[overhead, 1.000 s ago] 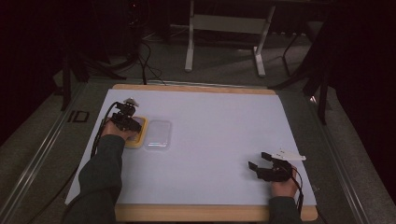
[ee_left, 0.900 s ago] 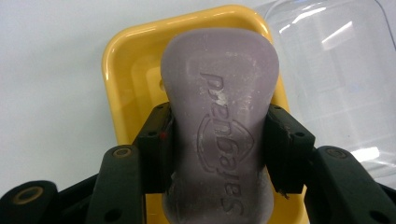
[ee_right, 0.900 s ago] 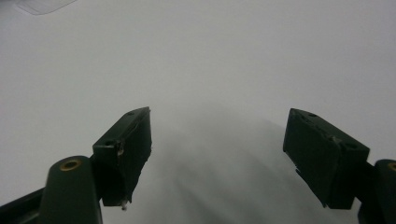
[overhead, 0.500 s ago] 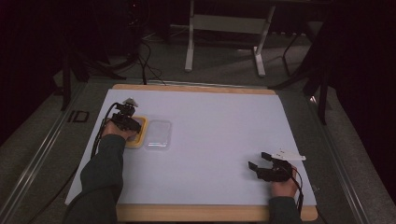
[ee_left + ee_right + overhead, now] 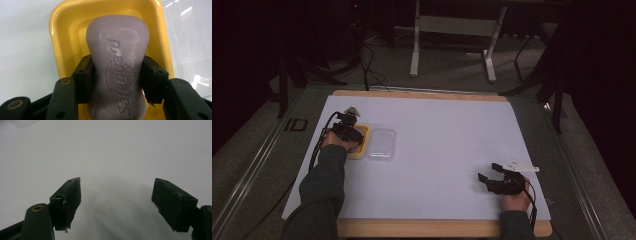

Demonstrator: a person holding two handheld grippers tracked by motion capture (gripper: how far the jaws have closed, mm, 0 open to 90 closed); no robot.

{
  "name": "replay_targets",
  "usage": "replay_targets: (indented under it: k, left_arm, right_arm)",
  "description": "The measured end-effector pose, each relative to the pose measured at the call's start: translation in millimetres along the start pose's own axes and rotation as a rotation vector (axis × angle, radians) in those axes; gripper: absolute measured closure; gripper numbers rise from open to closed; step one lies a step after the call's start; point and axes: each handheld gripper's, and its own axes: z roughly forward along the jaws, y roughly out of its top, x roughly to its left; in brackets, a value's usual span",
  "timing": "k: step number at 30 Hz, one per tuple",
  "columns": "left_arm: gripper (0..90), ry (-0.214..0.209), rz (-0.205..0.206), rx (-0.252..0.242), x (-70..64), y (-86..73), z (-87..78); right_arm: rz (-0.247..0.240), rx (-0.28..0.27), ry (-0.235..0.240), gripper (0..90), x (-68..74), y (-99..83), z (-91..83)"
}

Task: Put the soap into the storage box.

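Left gripper [image 5: 116, 77] clamped on soap bar [image 5: 117, 57], right gripper [image 5: 116, 205] idle.
Soap sits in the yellow dish [image 5: 60, 37] at the desk's [image 5: 447, 145] left side, fingers [image 5: 83, 77] pressing both its flanks; clear lid [image 5: 381, 144] lies just beside the dish. Right fingers [image 5: 68, 200] wide apart, holding nothing, low over bare desk near the right front corner.

soap bar [image 5: 117, 65]: near end cut off by the frame's bottom edge
yellow dish [image 5: 60, 32]: floor mostly hidden, perhaps ridged
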Motion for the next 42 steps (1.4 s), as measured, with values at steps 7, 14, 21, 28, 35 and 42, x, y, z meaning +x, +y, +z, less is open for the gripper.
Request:
replay_targets:
  k: [7, 14, 21, 28, 35, 42]
  left_arm:
    - [49.6, -0.004, -0.001, 0.003, 0.0, 1.0, 1.1]
    - [49.3, -0.017, -0.007, 0.004, 1.4, 1.0, 2.3]
    - [47.8, -0.027, -0.009, 0.01, 2.9, 0.7, 3.9]
    - [44.4, -0.024, -0.011, 0.007, 4.3, -0.2, 3.6]
    - [40.3, -0.033, -0.004, -0.016, 5.0, -2.8, 0.0]
    - [38.6, -0.031, 0.019, -0.042, 1.9, -3.6, -8.6]
  right_arm:
    - [-0.001, 0.0, 0.0, 23.2, 0.0, 0.0, 0.0]
    - [-0.001, 0.001, -0.001, 23.2, 0.1, 0.0, 0.0]
    - [-0.002, 0.001, -0.001, 23.2, 0.1, 0.0, 0.0]
    - [-0.002, 0.001, -0.001, 23.3, 0.3, 0.0, 0.0]
    - [-0.003, 0.002, -0.001, 23.2, 0.3, 0.0, 0.0]
    - [-0.005, 0.002, -0.001, 23.2, 0.4, 0.1, 0.1]
